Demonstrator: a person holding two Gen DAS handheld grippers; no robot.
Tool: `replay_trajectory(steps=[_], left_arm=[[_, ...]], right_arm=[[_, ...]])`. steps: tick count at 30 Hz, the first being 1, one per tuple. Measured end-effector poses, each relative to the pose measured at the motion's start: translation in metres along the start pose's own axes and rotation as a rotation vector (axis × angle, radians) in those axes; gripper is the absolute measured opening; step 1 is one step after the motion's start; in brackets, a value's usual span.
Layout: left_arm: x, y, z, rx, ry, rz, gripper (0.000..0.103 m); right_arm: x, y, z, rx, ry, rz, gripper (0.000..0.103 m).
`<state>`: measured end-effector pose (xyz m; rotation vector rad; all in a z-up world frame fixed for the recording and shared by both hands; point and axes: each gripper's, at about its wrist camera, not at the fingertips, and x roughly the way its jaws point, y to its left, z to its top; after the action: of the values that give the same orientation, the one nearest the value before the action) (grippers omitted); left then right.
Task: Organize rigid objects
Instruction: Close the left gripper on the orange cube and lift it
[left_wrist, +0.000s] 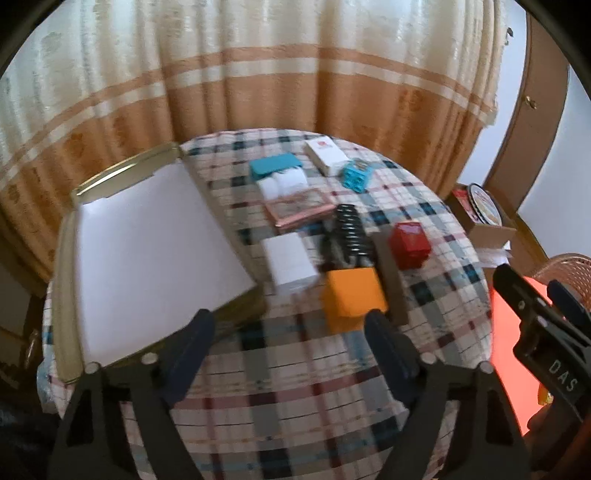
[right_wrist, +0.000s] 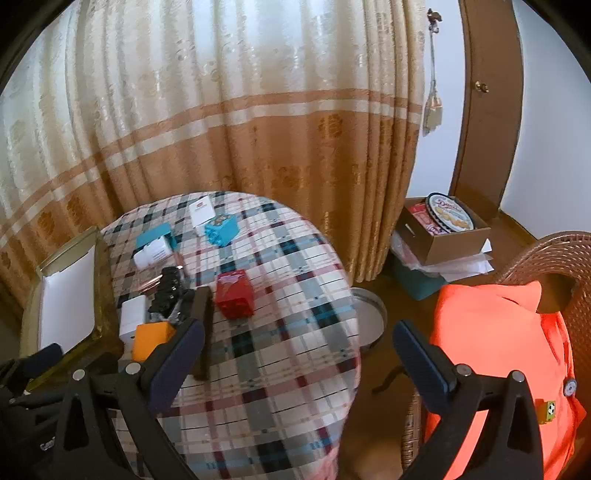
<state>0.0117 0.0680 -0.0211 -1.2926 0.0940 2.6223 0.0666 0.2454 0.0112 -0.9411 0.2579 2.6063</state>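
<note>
A round table with a plaid cloth (left_wrist: 295, 398) holds several small boxes. An orange box (left_wrist: 352, 295) sits just beyond my left gripper (left_wrist: 288, 325), which is open and empty above the cloth. Around the orange box are a white cube (left_wrist: 290, 264), a black spring (left_wrist: 347, 229), a red box (left_wrist: 410, 245) and a flat brown strip (left_wrist: 389, 280). My right gripper (right_wrist: 299, 332) stands wide open over the table's right edge, holding nothing; the red box (right_wrist: 234, 297) lies ahead of its left finger. A big open gold box with a white inside (left_wrist: 147, 266) sits at the left.
Farther back lie a teal box (left_wrist: 275, 166), a white box with a red logo (left_wrist: 325, 153), a cyan block (left_wrist: 356, 175) and a pink-framed flat box (left_wrist: 301, 208). Right of the table stand a wicker chair with an orange shirt (right_wrist: 495, 350) and a cardboard box with a tin (right_wrist: 448, 229). A curtain hangs behind.
</note>
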Motion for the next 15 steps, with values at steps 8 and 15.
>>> replay_trajectory(steps=[8, 15], left_arm=[[0.024, -0.03, 0.01, 0.037, 0.05, 0.001, 0.066], [0.042, -0.044, 0.013, 0.043, 0.092, 0.001, 0.066]], right_arm=[[0.006, -0.025, -0.001, 0.049, 0.012, -0.022, 0.103], [0.009, -0.031, -0.003, 0.052, 0.017, -0.025, 0.103]])
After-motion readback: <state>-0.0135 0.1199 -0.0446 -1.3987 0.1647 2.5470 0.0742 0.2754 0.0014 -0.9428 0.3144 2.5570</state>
